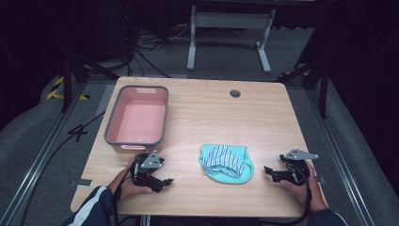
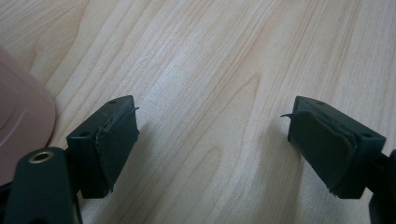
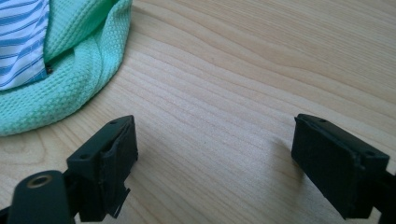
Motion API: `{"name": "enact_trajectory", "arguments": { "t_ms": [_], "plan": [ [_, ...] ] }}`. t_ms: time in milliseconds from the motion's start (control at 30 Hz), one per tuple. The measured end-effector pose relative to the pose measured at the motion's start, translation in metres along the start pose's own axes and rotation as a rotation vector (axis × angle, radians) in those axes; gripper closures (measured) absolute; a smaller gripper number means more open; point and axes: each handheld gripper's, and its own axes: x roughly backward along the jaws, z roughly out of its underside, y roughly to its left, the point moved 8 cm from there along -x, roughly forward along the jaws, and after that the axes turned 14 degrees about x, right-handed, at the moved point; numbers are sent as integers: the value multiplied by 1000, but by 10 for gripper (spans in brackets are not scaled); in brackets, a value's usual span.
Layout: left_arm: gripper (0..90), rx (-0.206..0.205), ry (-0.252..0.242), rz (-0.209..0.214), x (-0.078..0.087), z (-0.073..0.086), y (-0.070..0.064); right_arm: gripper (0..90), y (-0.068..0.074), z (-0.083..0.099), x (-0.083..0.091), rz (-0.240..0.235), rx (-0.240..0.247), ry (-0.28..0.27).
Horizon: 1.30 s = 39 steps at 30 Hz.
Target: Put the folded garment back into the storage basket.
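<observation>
High view, cloth: a mint-green knitted cloth [image 1: 227, 163] with a blue-striped piece folded into it lies near the table's [image 1: 235, 122] front edge, between the two grippers and apart from both.
High view, grippers: left gripper [image 1: 165, 181] rests just in front of the bin; right gripper [image 1: 268, 171] points toward the cloth.
High view, container: pink bin [image 1: 137, 119] with grey rim, nothing inside.
Left gripper view: jaws spread wide over bare wood, holding nothing; a corner of the bin [image 2: 21, 116] at left.
Right gripper view: jaws wide apart, holding nothing; cloth edge [image 3: 70, 84] ahead at left, untouched.
Technique: likely step is grasping the cloth; bring a jaw under the doubled hem so both layers lift together.
</observation>
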Motion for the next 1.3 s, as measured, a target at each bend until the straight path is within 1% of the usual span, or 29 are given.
{"name": "enact_trajectory", "arguments": {
  "t_ms": [200, 367, 467, 500, 567, 633, 667, 700, 733, 767, 800, 900, 967, 1067, 1133, 1167, 1200, 1233, 1267, 1300],
  "plan": [
    [163, 1, 6, -10, 0, 0, 0, 148, 0, 0, 0, 0, 0, 0],
    [168, 13, 16, -21, 1, 0, -1, 147, 0, 0, 0, 3, -5, 3],
    [173, 28, 20, -31, 0, -1, -2, 147, 0, 0, 0, 6, -6, 3],
    [180, 24, 23, -31, 1, -2, -2, 147, 0, -1, 0, 6, -8, 6],
    [217, 29, 24, -35, 1, -3, -2, 160, 0, -1, 0, 6, -4, 11],
    [222, 24, 17, -38, 1, -6, -4, 190, 1, -1, 1, -4, -4, 17],
    [228, 30, 6, -31, 1, -8, -5, 210, 2, -2, 2, -7, -3, 20],
    [231, 30, 1, -32, 2, -11, -7, 233, 3, -3, 2, -9, 2, 27],
    [236, 38, -16, -29, 2, -15, -9, 233, 4, -4, 3, -12, 6, 28],
    [244, 37, -25, -30, 2, -19, -11, 239, 7, -6, 4, -31, 8, 14],
    [245, 47, -36, -39, 2, -26, -13, 263, 9, -9, 6, -45, 15, 6],
    [271, 60, -43, -62, -1, -37, -17, 323, 18, -23, 9, -76, 38, -19],
    [289, 72, -48, -58, -5, -46, -21, 345, 24, -31, 11, -95, 48, -36],
    [311, 60, -19, -90, -16, -57, -27, 371, 33, -45, 12, -102, 81, -43],
    [311, 57, -1, -112, -23, -65, -30, 372, 38, -54, 9, -106, 90, -44],
    [314, 63, -4, -123, -28, -71, -30, 373, 39, -57, 8, -107, 94, -44],
    [317, 63, -4, -123, -28, -71, -30, 373, 41, -61, 6, -108, 103, -41],
    [318, 70, -8, -128, -33, -79, -31, 376, 42, -65, 4, -110, 111, -41],
    [319, 74, -4, -135, -37, -83, -31, 378, 44, -67, 2, -114, 115, -42],
    [320, 74, -4, -135, -37, -83, -31, 378, 44, -67, 2, -114, 115, -42]
  ]
}}
